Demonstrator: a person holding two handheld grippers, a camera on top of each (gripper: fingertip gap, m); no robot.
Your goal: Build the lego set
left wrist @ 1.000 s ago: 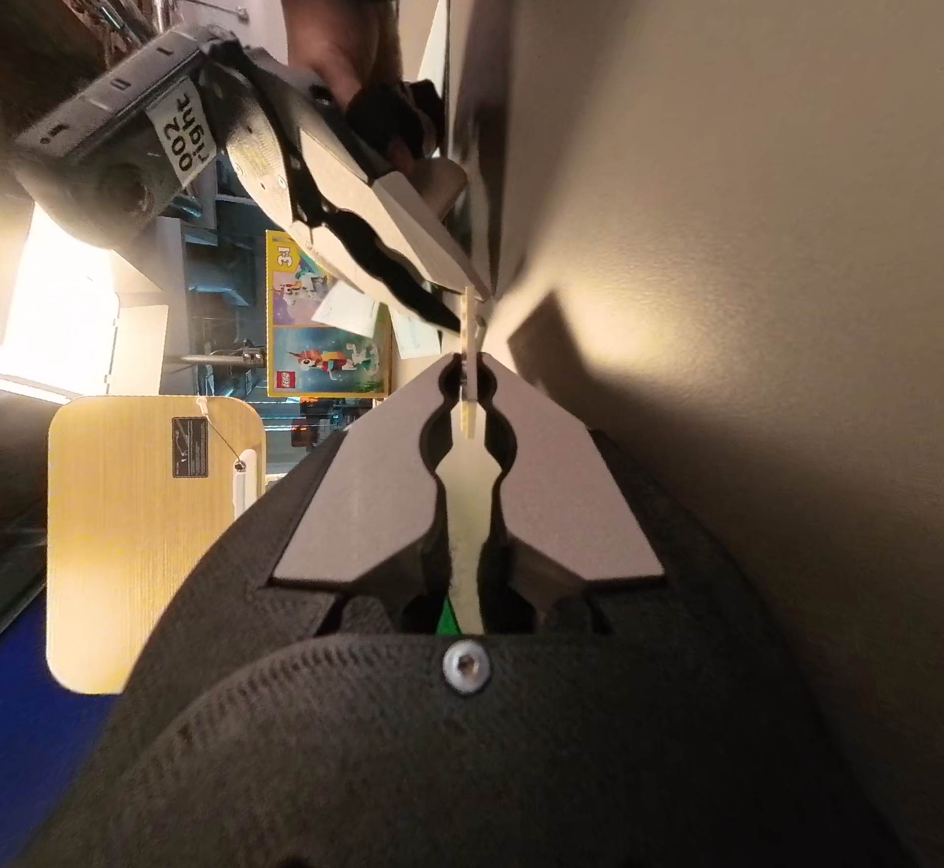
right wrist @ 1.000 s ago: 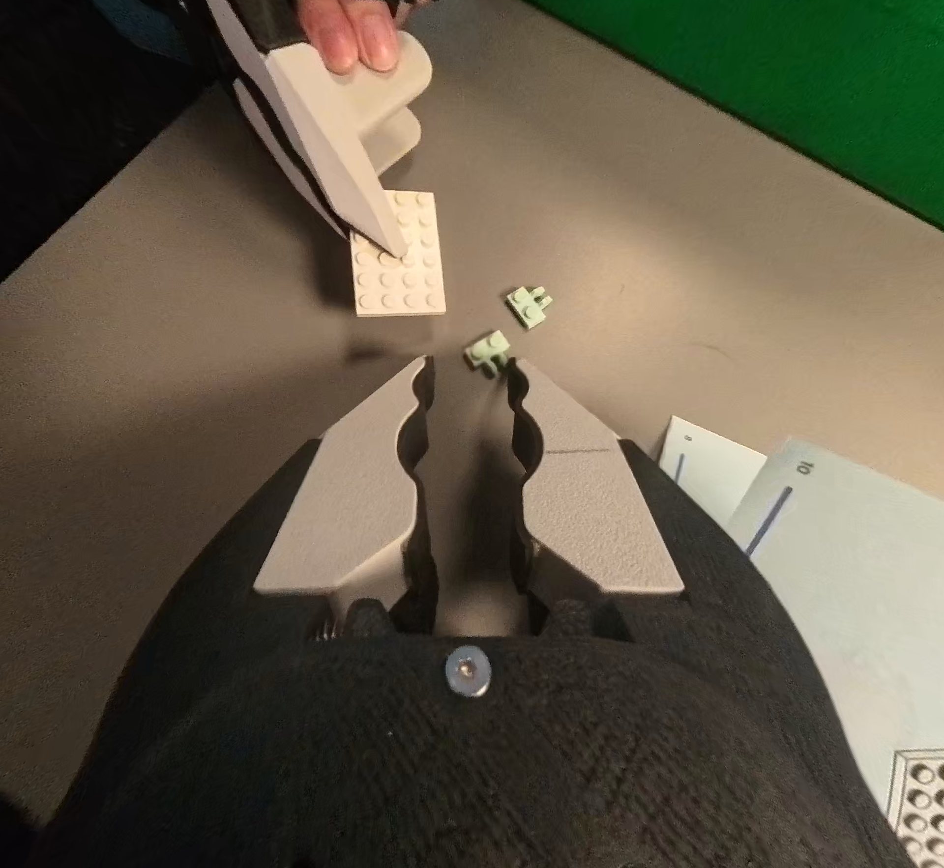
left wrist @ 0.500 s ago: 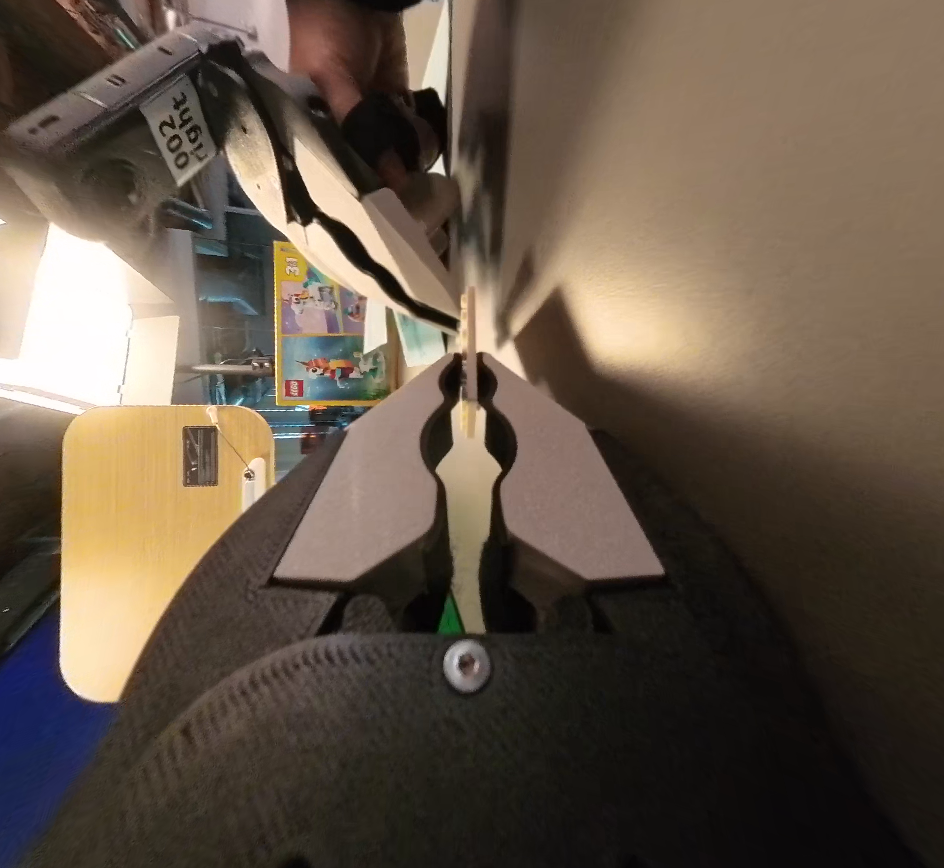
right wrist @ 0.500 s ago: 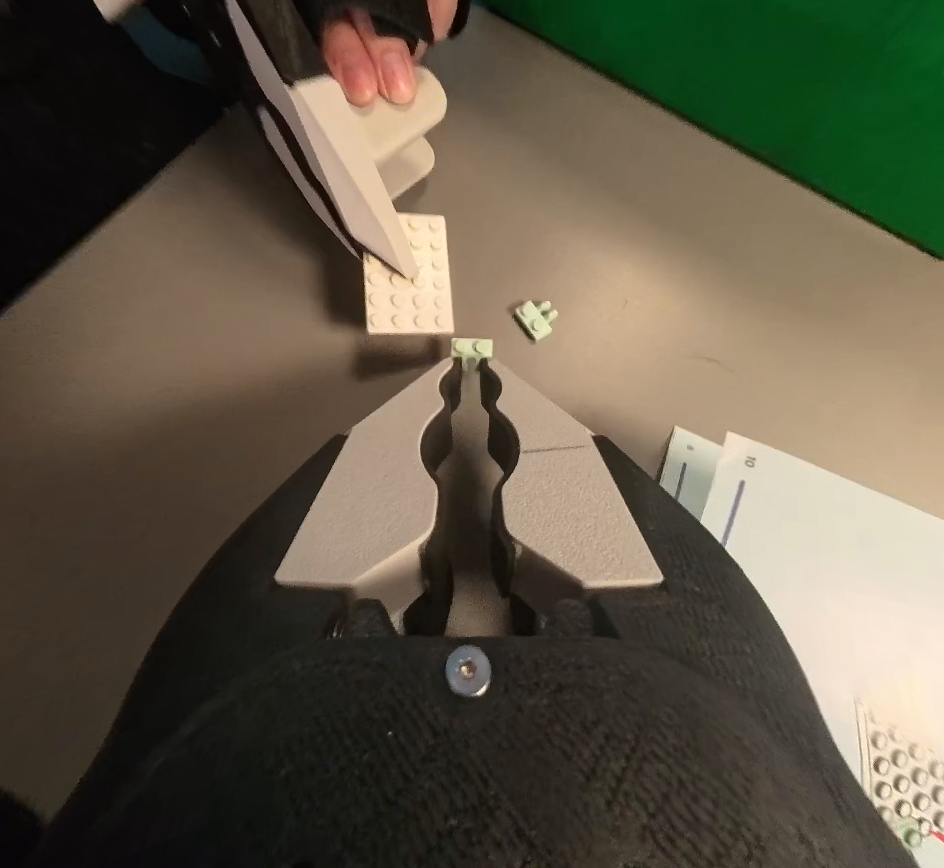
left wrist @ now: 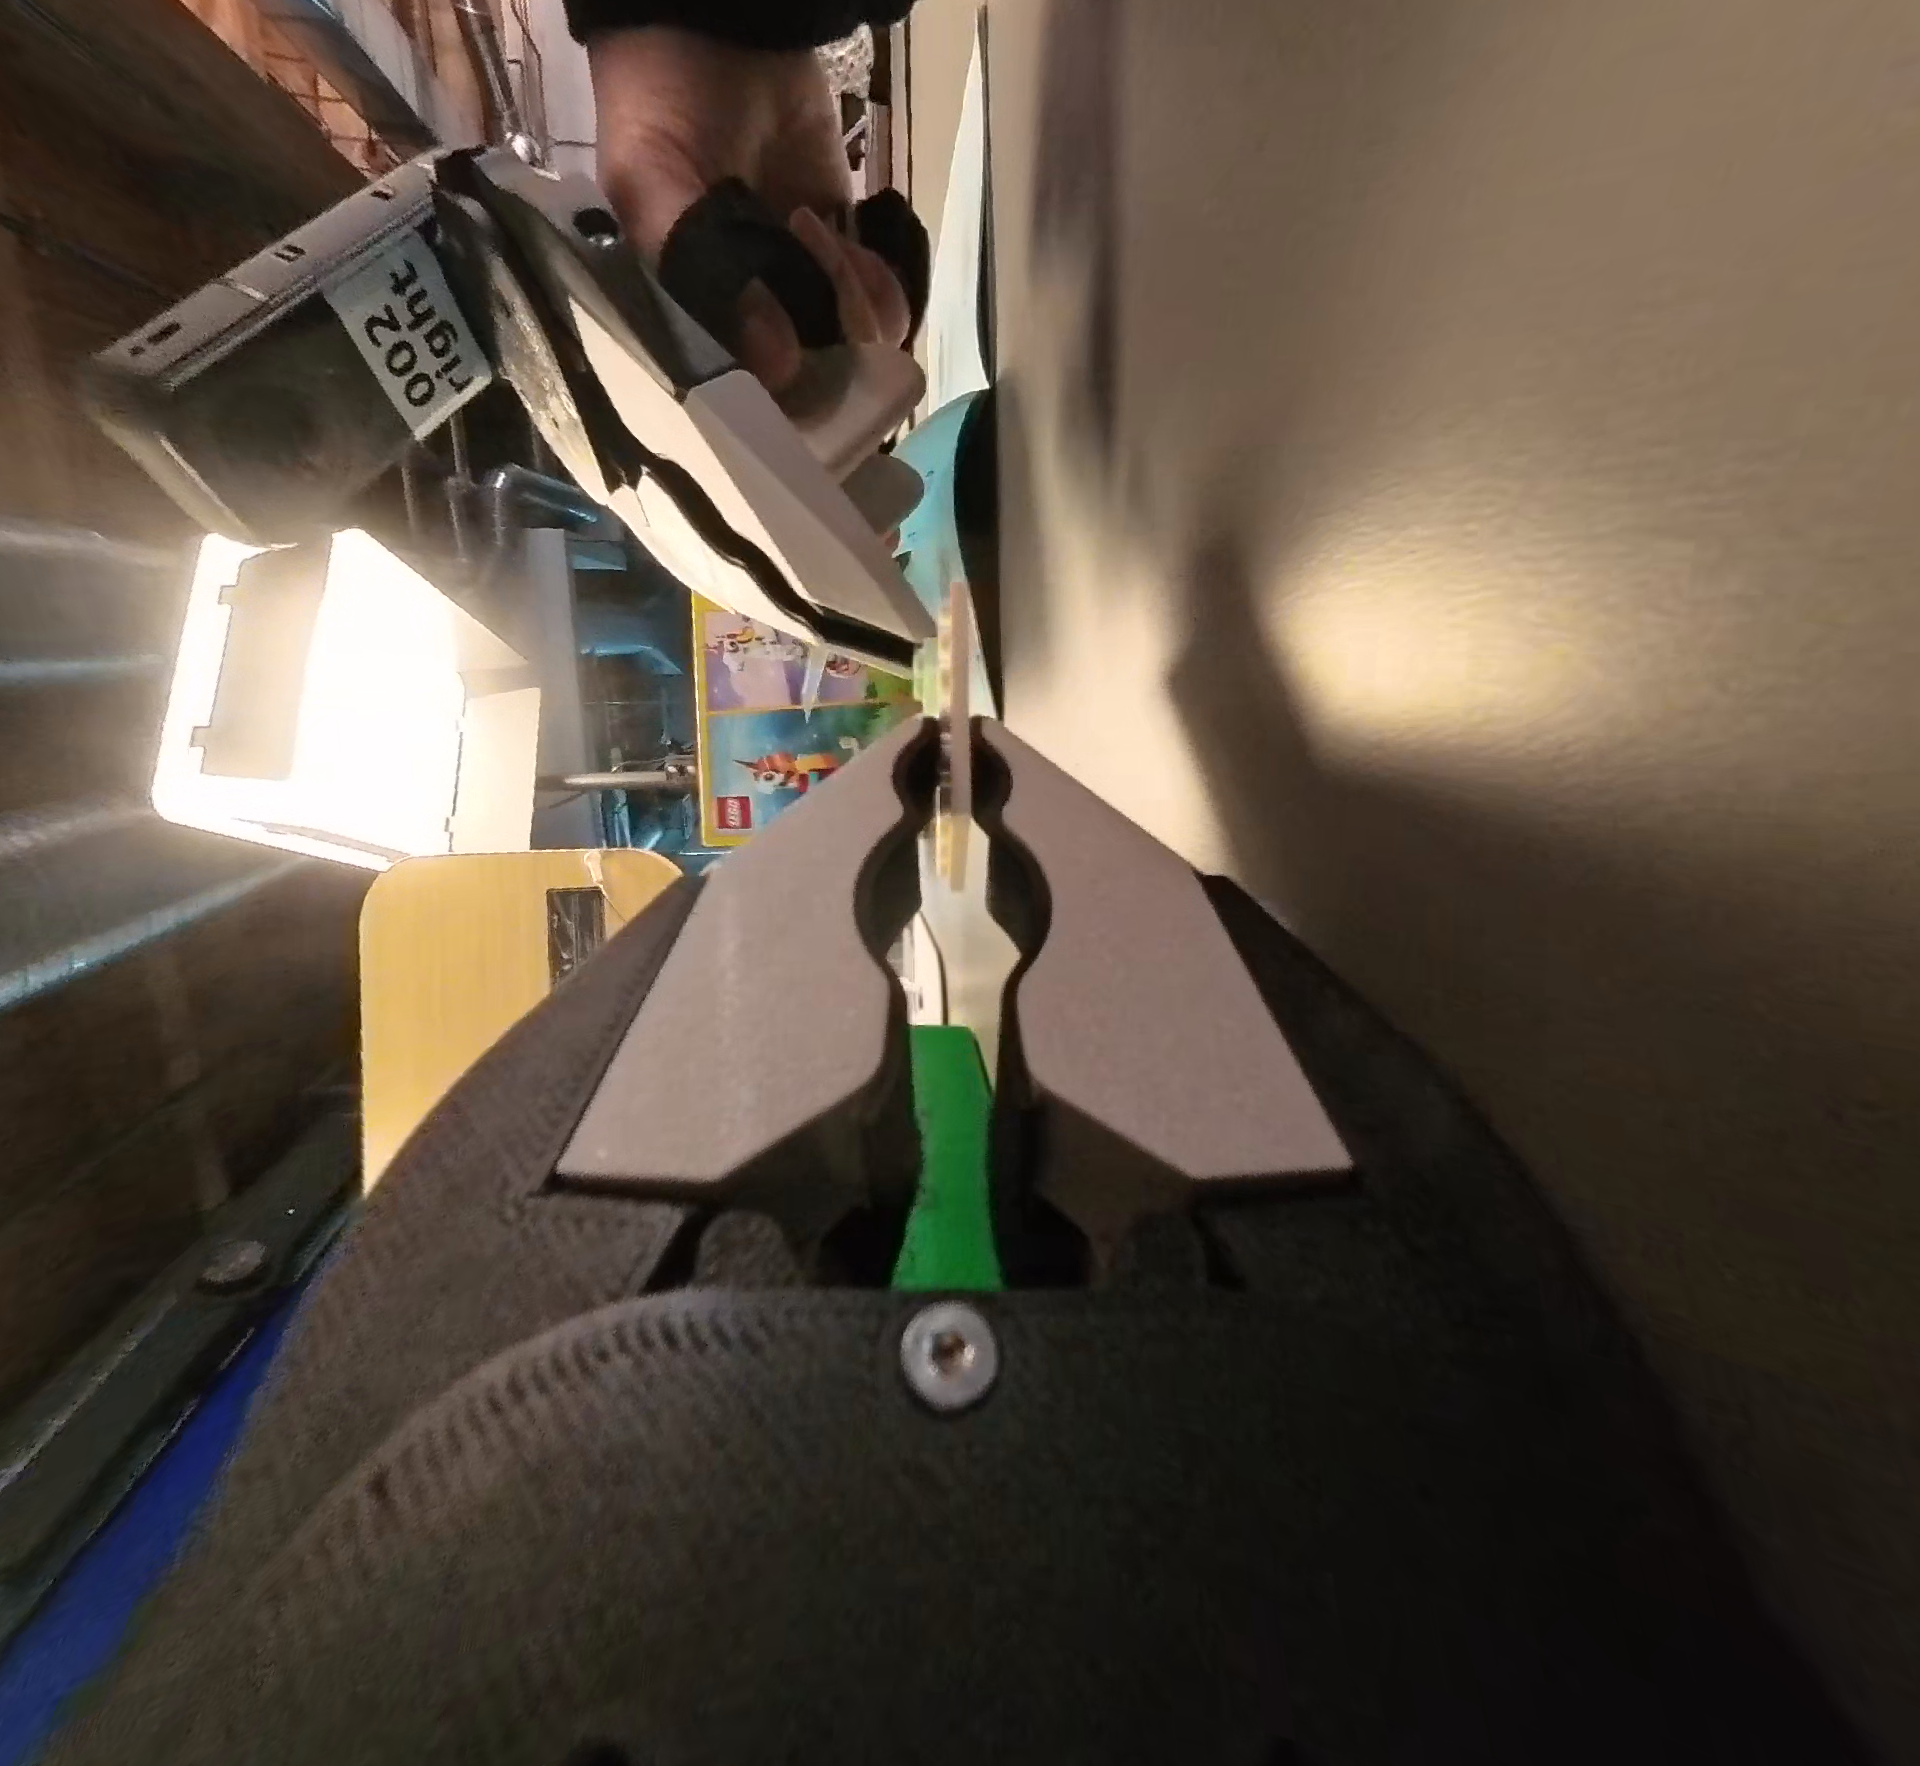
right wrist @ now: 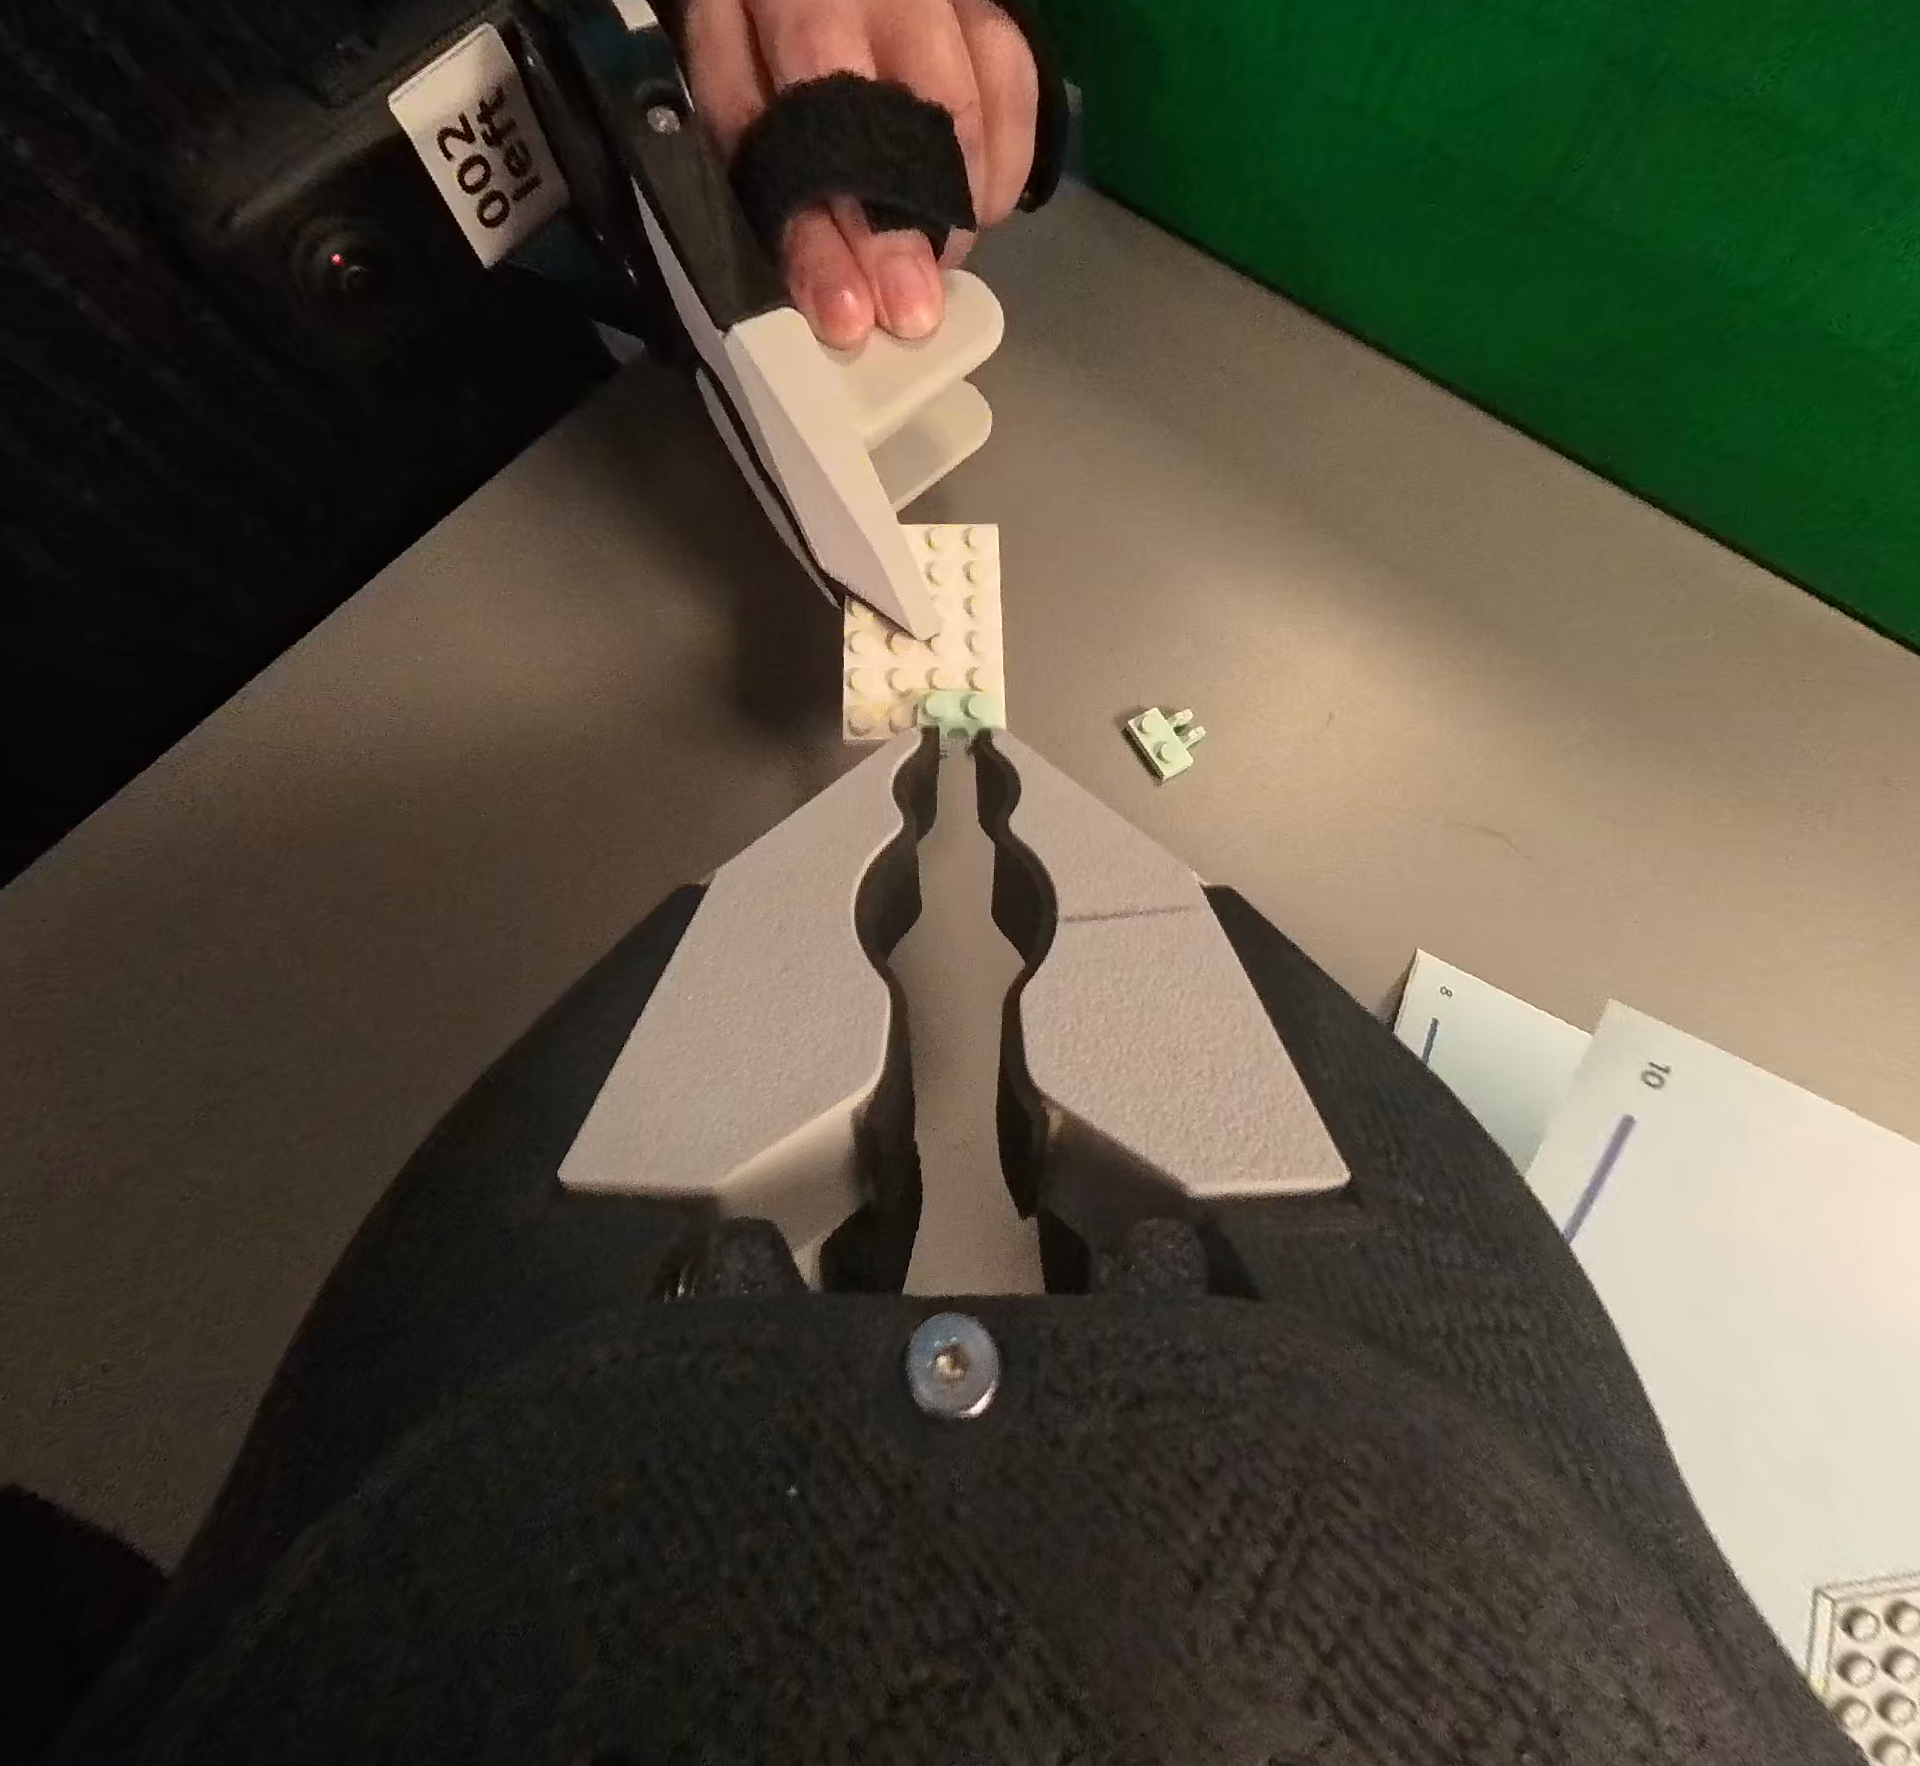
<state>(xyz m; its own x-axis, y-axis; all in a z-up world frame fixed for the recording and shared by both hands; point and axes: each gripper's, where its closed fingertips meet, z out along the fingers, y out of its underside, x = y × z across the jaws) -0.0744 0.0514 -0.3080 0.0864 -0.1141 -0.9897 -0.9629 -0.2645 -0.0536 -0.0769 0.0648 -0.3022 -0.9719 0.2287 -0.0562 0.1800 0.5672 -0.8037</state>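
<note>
A white studded plate (right wrist: 961, 604) is held just over the grey table (right wrist: 1299, 573). My left gripper (left wrist: 954, 731) is shut on it, and in the left wrist view the plate (left wrist: 962, 677) shows edge-on between the tips. In the right wrist view the left gripper (right wrist: 909, 620) reaches the plate from the far left. My right gripper (right wrist: 958, 748) is shut on a small light green piece (right wrist: 964, 710) and holds it on the plate's near right corner. The right gripper (left wrist: 914, 646) and the green piece (left wrist: 932, 677) also show in the left wrist view. A second light green piece (right wrist: 1166, 742) lies on the table to the right.
Instruction sheets (right wrist: 1714, 1249) lie at the near right of the table. A green wall (right wrist: 1455, 158) stands behind it. The table's left edge (right wrist: 312, 656) drops into dark. In the left wrist view a set box (left wrist: 748, 760) and a wooden board (left wrist: 468, 968) stand beyond. The tips of both grippers are at nearly the same place.
My right gripper closed on the nearer green piece, picked it up off the table and carried it forward onto the plate's near corner. My left gripper kept hold of the plate.
</note>
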